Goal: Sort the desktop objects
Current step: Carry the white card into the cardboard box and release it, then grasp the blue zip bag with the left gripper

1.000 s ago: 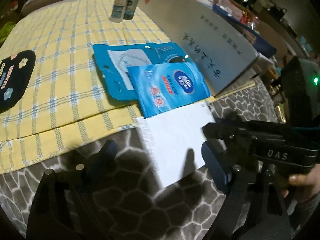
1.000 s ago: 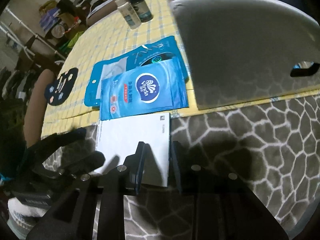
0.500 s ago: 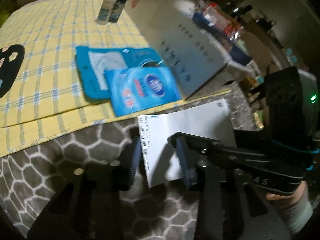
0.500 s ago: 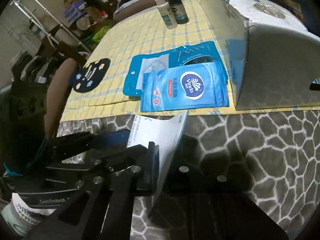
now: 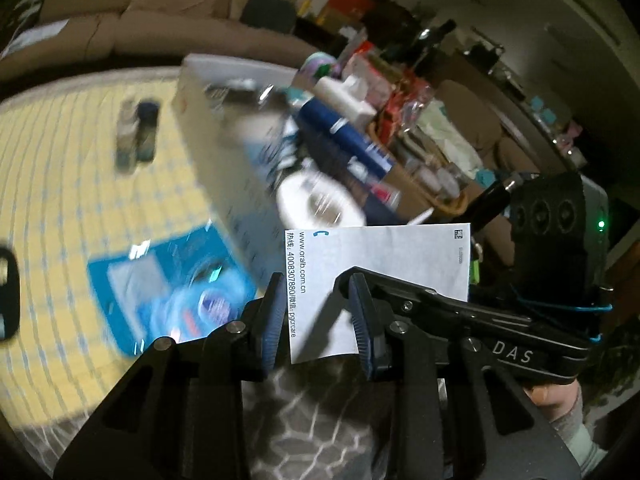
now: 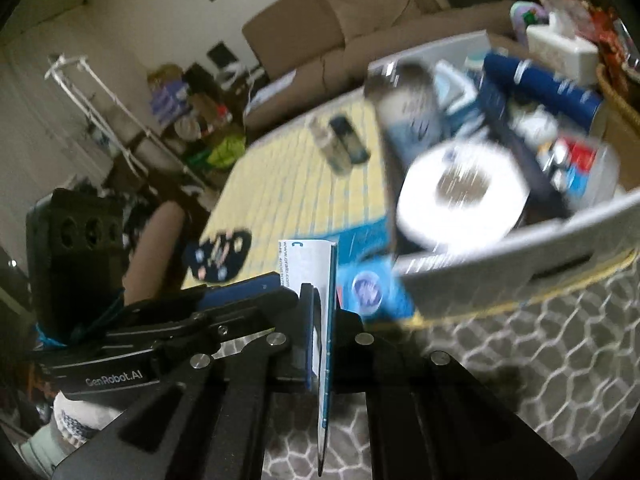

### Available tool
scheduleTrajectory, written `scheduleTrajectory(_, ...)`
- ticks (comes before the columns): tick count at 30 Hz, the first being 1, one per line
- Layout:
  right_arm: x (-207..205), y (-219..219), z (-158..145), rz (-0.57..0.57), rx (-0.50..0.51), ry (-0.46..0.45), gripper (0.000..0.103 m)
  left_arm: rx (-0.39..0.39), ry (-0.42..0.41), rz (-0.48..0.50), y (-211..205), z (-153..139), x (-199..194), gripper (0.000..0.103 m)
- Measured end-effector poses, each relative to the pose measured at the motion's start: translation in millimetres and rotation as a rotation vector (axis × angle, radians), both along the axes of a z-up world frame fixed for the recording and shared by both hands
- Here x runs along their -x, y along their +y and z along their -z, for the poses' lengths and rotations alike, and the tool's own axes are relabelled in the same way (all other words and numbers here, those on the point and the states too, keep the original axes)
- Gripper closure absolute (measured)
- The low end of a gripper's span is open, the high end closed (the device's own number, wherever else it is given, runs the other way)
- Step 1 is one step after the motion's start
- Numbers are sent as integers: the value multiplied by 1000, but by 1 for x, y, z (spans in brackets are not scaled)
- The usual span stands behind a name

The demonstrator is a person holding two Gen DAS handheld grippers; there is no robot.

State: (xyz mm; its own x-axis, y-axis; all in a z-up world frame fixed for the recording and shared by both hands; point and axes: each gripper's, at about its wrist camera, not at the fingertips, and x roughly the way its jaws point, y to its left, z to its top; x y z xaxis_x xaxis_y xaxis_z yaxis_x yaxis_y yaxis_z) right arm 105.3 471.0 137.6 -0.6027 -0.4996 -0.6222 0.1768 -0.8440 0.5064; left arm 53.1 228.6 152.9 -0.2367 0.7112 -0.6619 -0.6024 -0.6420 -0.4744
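Note:
A white folded leaflet [image 5: 380,264] with printed text hangs in the air above the table. In the right wrist view the leaflet [image 6: 308,264] stands edge-on, and my right gripper [image 6: 326,304] is shut on its lower part. That right gripper [image 5: 344,274] reaches in from the right in the left wrist view. My left gripper [image 5: 316,280] has its jaws half closed with a gap, and the leaflet's face shows between and beyond its fingertips. Seen from the right, the left gripper [image 6: 286,294] points at the leaflet's face without clamping it.
A grey bin [image 6: 500,256] holds a toilet roll [image 6: 460,192], a dark blue bottle and other items. Blue packets [image 5: 160,280] lie on the yellow checked cloth [image 5: 60,200] beside two small bottles [image 5: 136,136]. A black mat [image 6: 218,256] lies further left. A sofa and clutter lie behind.
The right gripper shut on the leaflet and the left jaws narrowed around it. Both grippers then rose together, lifting the leaflet off the honeycomb surface.

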Motion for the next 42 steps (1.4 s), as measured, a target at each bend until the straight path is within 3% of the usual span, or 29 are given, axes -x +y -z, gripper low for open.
scheduleTrajectory(10, 66, 72, -45, 118, 23, 68, 97, 19, 76, 26, 89, -51, 70, 74)
scheduleTrajectory(15, 116, 91, -46, 176, 0, 69, 97, 67, 103, -9, 117, -51, 110, 74)
scheduleTrajectory(19, 156, 106, -26, 224, -26, 27, 97, 102, 92, -42, 120, -37, 130, 73)
scheduleTrajectory(22, 175, 120, -13, 253, -87, 16, 97, 118, 101, -30, 112, -26, 130, 69)
scheduleTrajectory(26, 178, 139, -16, 303, -175, 30, 95, 129, 113, -36, 92, -19, 123, 56)
scheduleTrajectory(27, 175, 141, -19, 311, -202, 34, 88, 133, 113, -43, 84, -17, 121, 48)
scheduleTrajectory(28, 173, 143, -22, 315, -223, 36, 73, 132, 112, -47, 78, -16, 118, 45)
scheduleTrajectory(29, 168, 143, -25, 316, -251, 38, 51, 129, 112, -50, 69, -15, 115, 40)
scheduleTrajectory(31, 156, 140, -32, 304, -292, 47, 41, 136, 113, -65, 48, -11, 107, 32)
scheduleTrajectory(36, 112, 111, -51, 225, -359, 86, 41, 164, 88, -104, -16, 12, 80, 23)
scheduleTrajectory(42, 52, 60, -54, 117, -265, 112, 35, 211, -17, -172, -71, 66, 65, 23)
